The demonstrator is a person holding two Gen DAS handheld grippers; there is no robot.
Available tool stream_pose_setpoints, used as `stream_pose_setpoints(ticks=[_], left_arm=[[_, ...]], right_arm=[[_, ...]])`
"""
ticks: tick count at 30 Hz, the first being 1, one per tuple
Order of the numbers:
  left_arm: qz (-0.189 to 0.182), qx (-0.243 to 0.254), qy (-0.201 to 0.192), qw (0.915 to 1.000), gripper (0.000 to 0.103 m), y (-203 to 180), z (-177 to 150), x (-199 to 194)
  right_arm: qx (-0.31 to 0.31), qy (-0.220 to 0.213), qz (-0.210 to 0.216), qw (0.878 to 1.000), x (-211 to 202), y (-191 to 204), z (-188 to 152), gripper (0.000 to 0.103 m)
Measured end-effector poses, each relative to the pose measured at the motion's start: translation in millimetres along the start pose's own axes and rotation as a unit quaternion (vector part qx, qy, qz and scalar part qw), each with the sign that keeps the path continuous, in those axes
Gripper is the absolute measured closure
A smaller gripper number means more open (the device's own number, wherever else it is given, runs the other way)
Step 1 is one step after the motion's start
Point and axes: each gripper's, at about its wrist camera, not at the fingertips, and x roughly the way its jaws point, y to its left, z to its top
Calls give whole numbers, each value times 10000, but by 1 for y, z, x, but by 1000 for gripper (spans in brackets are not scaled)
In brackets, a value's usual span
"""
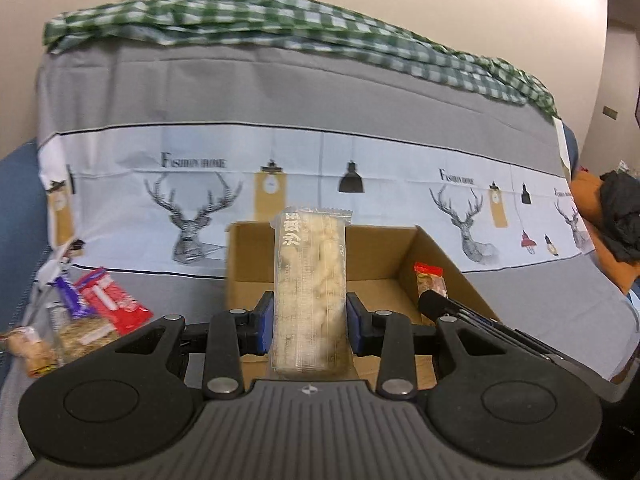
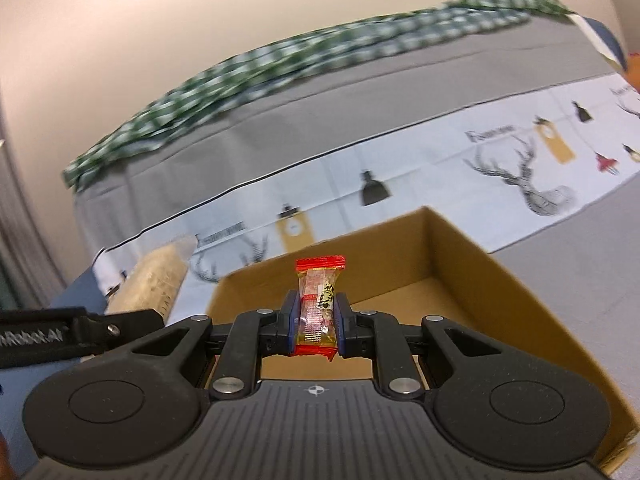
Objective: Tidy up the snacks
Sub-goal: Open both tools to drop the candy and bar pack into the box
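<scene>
My left gripper (image 1: 310, 322) is shut on a long clear packet of pale puffed snack (image 1: 310, 280), held upright over the near edge of an open cardboard box (image 1: 440, 256). My right gripper (image 2: 314, 320) is shut on a small red-ended candy packet (image 2: 318, 304), held above the same box (image 2: 480, 280). In the left wrist view the right gripper (image 1: 434, 304) and its candy packet (image 1: 430, 280) show at the box's right side. In the right wrist view the left gripper's snack packet (image 2: 156, 280) shows at the left.
Several loose snack packets (image 1: 104, 304) lie on the grey cloth left of the box. A sofa back draped with a deer-print cloth (image 1: 320, 168) and a green checked cloth (image 1: 280, 20) rises behind. Orange and black fabric (image 1: 612, 224) lies at the right.
</scene>
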Motion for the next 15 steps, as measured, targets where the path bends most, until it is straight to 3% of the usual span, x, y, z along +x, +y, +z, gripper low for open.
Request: stream_pose_setpoints(ticks=[15], left_arm=[[-96, 57, 105, 9999, 64, -26, -1, 28]], right_arm=[[361, -64, -118, 9993, 1, -20, 4, 85]])
